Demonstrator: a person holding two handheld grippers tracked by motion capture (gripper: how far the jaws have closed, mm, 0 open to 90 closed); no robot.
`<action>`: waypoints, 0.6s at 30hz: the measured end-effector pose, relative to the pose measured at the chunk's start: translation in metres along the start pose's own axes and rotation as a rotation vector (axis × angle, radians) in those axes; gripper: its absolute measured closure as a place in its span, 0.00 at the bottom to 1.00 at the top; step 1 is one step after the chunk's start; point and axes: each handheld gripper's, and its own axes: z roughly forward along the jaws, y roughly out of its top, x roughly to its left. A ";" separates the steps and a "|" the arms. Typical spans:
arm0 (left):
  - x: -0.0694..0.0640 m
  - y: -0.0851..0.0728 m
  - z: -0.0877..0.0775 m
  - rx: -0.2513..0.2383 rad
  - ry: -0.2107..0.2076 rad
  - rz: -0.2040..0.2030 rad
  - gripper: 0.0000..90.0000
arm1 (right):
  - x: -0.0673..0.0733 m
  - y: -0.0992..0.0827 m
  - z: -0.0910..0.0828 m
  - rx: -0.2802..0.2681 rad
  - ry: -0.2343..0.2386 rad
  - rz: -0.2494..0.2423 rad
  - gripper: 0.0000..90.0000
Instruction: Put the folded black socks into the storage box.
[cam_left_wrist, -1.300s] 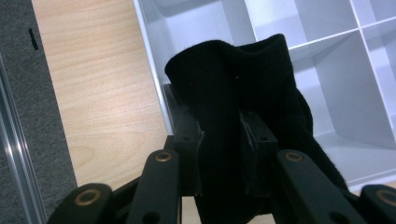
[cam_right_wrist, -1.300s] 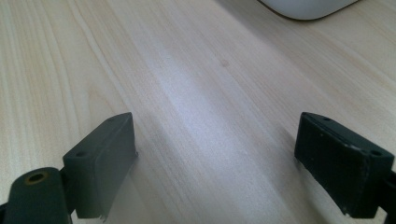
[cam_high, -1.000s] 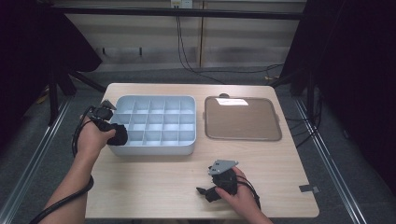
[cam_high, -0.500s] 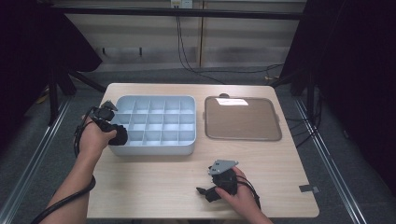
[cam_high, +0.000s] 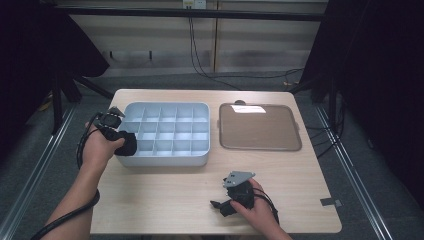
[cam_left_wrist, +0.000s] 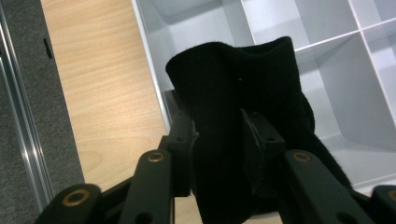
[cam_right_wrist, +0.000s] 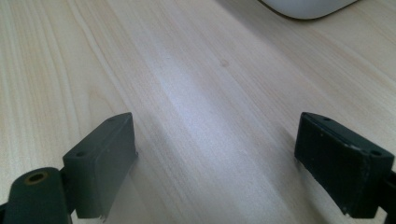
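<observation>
A black piece of fabric (cam_left_wrist: 233, 84) stands between the jaws of my left gripper (cam_left_wrist: 217, 140), over the left front corner of a pale grey compartment tray (cam_left_wrist: 154, 70). The jaws have just been opening, and both pads still touch the fabric. In the high view the left gripper (cam_high: 122, 139) and the fabric (cam_high: 131, 145) sit at the left wall of the tray (cam_high: 165, 156), whose cells look bare. My right gripper (cam_high: 220, 206) lies low near the table's front edge. Its jaws (cam_right_wrist: 215, 154) stand wide open over bare wood.
A flat brown tray (cam_high: 260, 127) lies right of the compartment tray. Light wood table (cam_high: 160, 200) spreads between the two hands. Metal rails and grey floor border the table on the left. A small dark mark (cam_high: 331, 202) sits near the right front corner.
</observation>
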 end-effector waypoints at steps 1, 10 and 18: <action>0.000 0.000 -0.001 -0.007 0.007 0.005 0.71 | 0.000 0.000 0.000 0.000 0.000 0.000 0.13; 0.004 0.003 -0.013 -0.042 0.018 0.003 0.62 | 0.000 0.000 0.000 0.001 0.000 0.001 0.13; 0.006 0.010 -0.023 -0.053 0.006 -0.010 0.63 | 0.000 0.000 0.000 0.001 0.000 0.002 0.13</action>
